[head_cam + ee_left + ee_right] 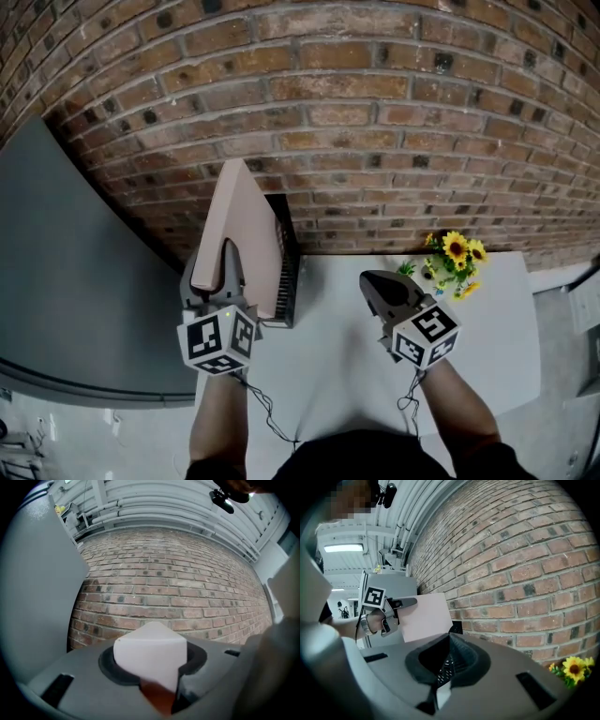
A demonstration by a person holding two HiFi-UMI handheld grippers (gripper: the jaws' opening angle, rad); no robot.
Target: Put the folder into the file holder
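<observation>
Your left gripper [225, 251] clamped on the pink folder [248, 220], folder upright right at the black mesh file holder [290, 277] by the brick wall [375, 112], your right gripper [370, 279] closed, empty, over the white table [506, 319].

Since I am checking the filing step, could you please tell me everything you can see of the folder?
The folder is plain pale pink, seemingly thin card, closed and flat. It is held upright on edge, one corner pointing up before the brick wall. The left tool is clamped on its near edge, holding it at the black mesh file holder at the white table's back left. Whether its lower edge is already inside the holder cannot be told.
</observation>
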